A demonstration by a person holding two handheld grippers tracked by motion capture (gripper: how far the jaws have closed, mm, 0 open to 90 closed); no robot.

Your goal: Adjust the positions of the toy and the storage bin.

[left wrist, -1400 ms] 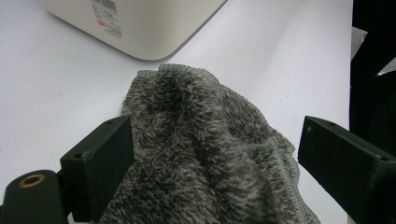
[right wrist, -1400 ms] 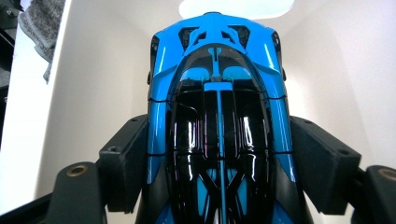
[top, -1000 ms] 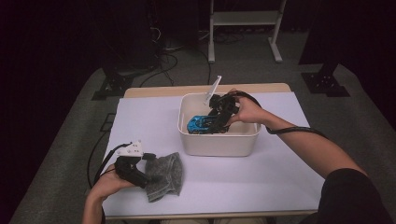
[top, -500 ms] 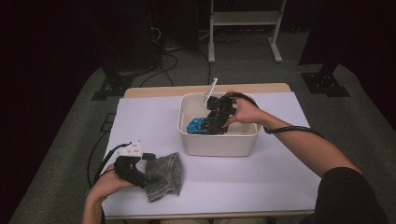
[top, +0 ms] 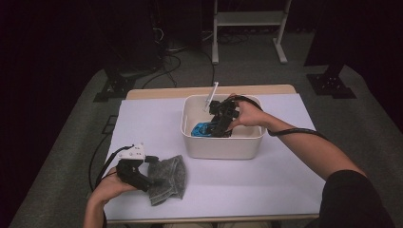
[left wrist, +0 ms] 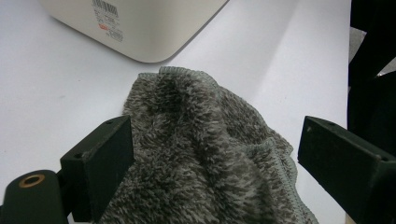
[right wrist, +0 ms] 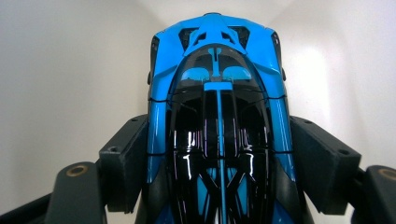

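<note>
Right gripper (top: 219, 124) is down inside the white bin (top: 223, 147) at the worktop's (top: 266, 180) middle-far part, jaws clamped on the sides of a blue and black toy car (right wrist: 218, 135) that sits in the bin's left half. Left gripper (left wrist: 210, 163) at near left, jaws apart, straddling a grey fuzzy cloth (left wrist: 205, 154) lying flat on the worktop, near side of the bin.

Blue-black toy car (right wrist: 217, 121) inside bin; grey towel (top: 167, 178) crumpled.
</note>
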